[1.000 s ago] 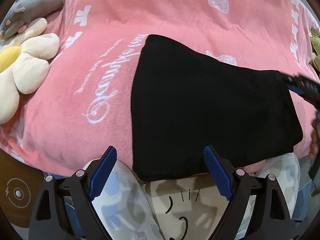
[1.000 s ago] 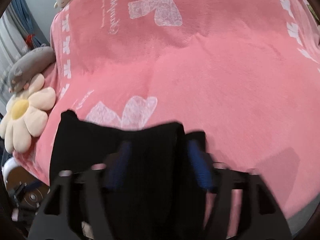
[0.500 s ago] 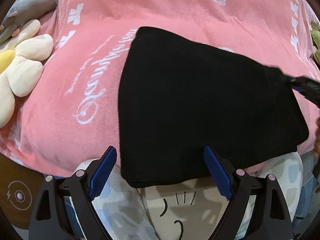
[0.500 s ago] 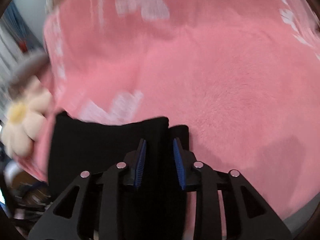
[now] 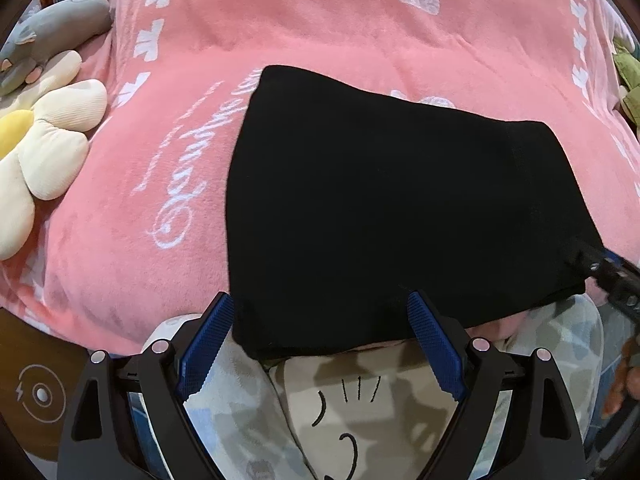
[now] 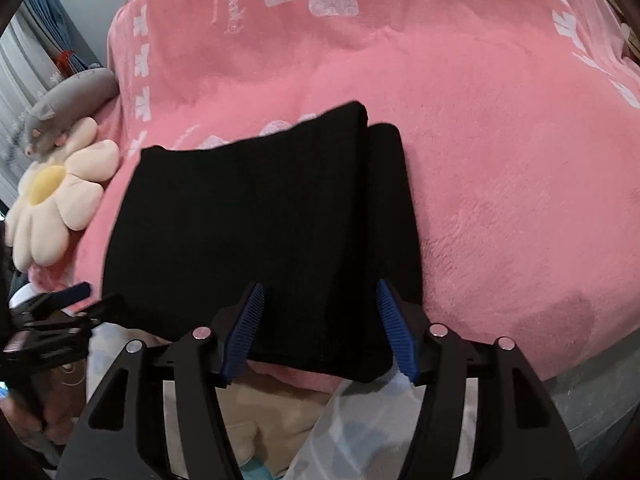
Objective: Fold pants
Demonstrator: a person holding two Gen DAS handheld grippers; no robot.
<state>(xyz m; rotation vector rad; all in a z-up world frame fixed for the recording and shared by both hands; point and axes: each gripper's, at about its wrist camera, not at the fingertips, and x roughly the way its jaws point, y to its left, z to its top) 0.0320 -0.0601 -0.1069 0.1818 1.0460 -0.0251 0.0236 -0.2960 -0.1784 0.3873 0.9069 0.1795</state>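
Observation:
The black pants (image 5: 392, 208) lie folded into a flat rectangle on the pink blanket (image 5: 160, 160), near its front edge. They also show in the right wrist view (image 6: 256, 232), with a narrow lower layer sticking out along the right side. My left gripper (image 5: 320, 308) is open and empty, its blue pads spread just before the pants' near edge. My right gripper (image 6: 320, 300) is open and empty over the pants' near right corner. The right gripper also shows at the far right of the left wrist view (image 5: 612, 276).
A cream flower cushion (image 5: 36, 152) and a grey plush toy (image 5: 52, 28) lie at the blanket's left edge. The person's patterned clothing (image 5: 360, 408) is below the grippers. A green item (image 5: 628, 84) sits at the far right.
My right gripper was shut on the pants' edge half a second ago; it has opened and let go, pulling back toward the near corner. The pants now lie flat. The left gripper stayed open.

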